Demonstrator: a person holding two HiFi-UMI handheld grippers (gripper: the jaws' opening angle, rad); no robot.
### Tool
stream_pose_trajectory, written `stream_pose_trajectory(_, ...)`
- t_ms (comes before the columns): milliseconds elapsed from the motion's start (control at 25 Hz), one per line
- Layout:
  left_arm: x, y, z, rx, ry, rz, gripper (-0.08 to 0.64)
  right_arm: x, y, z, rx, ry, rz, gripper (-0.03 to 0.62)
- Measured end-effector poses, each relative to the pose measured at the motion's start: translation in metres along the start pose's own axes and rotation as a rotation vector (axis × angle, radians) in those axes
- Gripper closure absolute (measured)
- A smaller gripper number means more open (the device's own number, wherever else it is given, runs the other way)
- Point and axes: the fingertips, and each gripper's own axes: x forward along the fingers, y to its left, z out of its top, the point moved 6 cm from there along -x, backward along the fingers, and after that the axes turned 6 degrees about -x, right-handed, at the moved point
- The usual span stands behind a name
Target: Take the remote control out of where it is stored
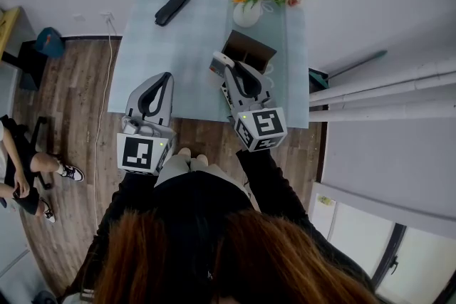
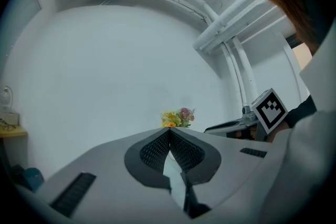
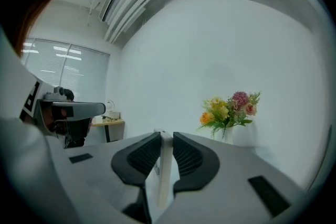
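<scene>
Remote control (image 3: 161, 170): white slab (my reading), pinched edge-on in my right tongs (image 1: 228, 69) so it slips free of the box (image 1: 249, 51).
Left tongs (image 2: 169, 134): pressed together, empty, parked aside.

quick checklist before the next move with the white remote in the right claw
1. Right claw clamped on the slim white remote control: ok.
2. Remote outside the open brown cardboard box: ok, it shows beside the box's left edge.
3. Left claw shut, empty: ok.
4. Bare pale tabletop for a set-down: ok.
5. White vase of flowers apart from both claws: ok.
6. Grip firm enough: cannot tell.
</scene>
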Motion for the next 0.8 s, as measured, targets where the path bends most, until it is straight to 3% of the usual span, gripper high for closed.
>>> stream_pose_trajectory(280, -0.005, 0.002, 0.002, 0.007, 0.029, 0.025, 0.555, -0.002, 0.023, -0.007, 0.014, 0.012, 0.068, 0.508)
stream_pose_trajectory(400, -0.007, 0.003, 0.002, 0.004, 0.001, 0.027, 0.555, 0.0, 0.034, -0.015, 0.026, 0.032, 0.105, 0.508)
stream_pose_trajectory(800, -0.012, 0.01, 0.001, 0.007, 0.028, 0.062, 0.555, 0.018, 0.054, -0.076, 0.118, 0.17, 0.177, 0.509)
